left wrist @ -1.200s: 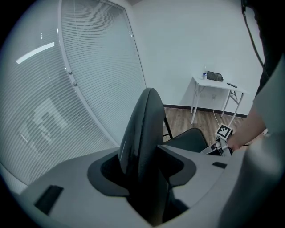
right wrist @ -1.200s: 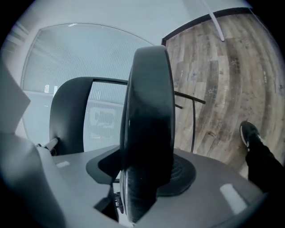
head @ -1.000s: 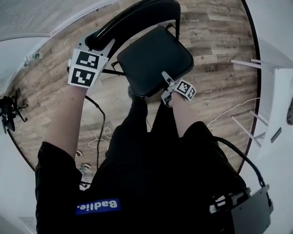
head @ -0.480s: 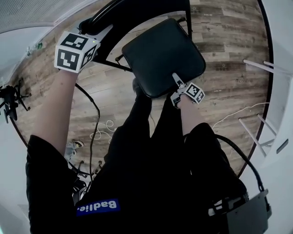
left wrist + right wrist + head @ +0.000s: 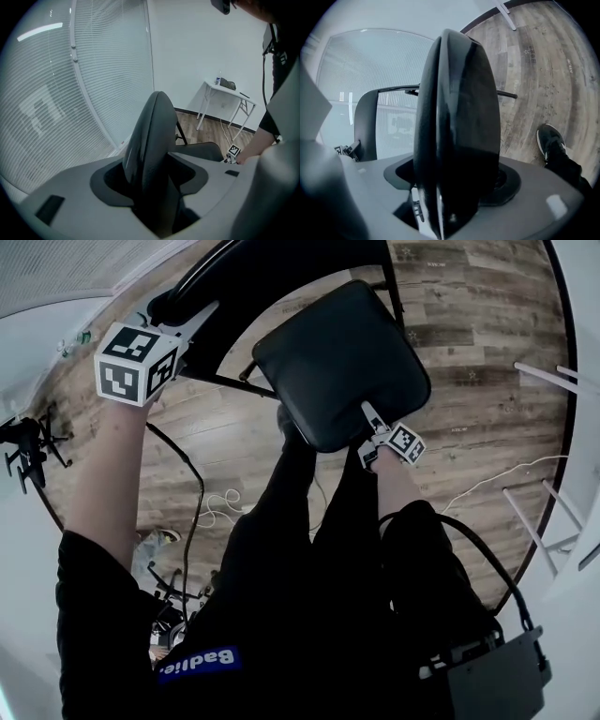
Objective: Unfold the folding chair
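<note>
The black folding chair stands in front of me. Its padded seat (image 5: 342,357) lies nearly flat, and the curved backrest (image 5: 272,268) rises behind it. My left gripper (image 5: 183,310) straddles the backrest's top edge (image 5: 150,140); its jaws are opening and dark gaps show beside the rim. My right gripper (image 5: 370,418) straddles the seat's front edge (image 5: 459,117); its jaws are opening too, with the edge still between them and a gap on one side. In the right gripper view the backrest (image 5: 365,126) is at the left.
Wood floor lies under the chair, with loose cables (image 5: 211,507) at my left. White table legs (image 5: 544,381) stand at the right, and a small white table (image 5: 229,91) is by the far wall. Window blinds (image 5: 93,70) lie behind the backrest. My shoe (image 5: 551,140) is under the seat.
Both hands have sunk with the chair. The seat has swung down flatter and further from the backrest. The left gripper's cube has shifted left in the head view.
</note>
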Motion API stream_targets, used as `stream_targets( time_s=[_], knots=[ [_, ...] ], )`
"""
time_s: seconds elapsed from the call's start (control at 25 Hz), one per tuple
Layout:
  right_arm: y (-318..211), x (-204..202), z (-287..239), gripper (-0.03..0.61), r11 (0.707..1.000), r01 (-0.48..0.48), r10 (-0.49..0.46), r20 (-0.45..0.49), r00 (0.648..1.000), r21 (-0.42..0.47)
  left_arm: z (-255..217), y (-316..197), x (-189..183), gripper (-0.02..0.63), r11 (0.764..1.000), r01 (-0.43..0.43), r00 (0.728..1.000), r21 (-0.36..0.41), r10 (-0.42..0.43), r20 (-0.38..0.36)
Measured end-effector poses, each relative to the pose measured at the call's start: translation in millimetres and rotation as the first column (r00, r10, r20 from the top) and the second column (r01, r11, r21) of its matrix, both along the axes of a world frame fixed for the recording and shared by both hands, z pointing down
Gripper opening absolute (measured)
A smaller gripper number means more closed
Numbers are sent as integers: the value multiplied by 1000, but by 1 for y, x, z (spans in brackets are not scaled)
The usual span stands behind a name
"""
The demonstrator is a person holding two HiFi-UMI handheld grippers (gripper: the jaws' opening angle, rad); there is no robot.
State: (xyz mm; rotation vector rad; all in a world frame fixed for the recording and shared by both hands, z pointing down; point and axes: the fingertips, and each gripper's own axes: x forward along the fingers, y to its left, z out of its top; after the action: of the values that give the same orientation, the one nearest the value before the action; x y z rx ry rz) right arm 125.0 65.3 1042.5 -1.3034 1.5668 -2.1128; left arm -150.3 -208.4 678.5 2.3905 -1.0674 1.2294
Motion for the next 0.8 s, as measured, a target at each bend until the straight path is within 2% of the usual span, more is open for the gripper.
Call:
stream_targets(
  time_s=[0.48, 0.8],
  knots=[
    [15, 14, 51, 386, 1000, -8, 8, 27, 1000, 27, 34, 7, 3, 222, 1000, 5, 1000, -13, -5, -22],
    [22, 10, 59, 385, 999, 9, -12, 92, 996, 38, 38, 6, 4, 232, 1000, 0, 1000, 4, 0, -10]
  ],
)
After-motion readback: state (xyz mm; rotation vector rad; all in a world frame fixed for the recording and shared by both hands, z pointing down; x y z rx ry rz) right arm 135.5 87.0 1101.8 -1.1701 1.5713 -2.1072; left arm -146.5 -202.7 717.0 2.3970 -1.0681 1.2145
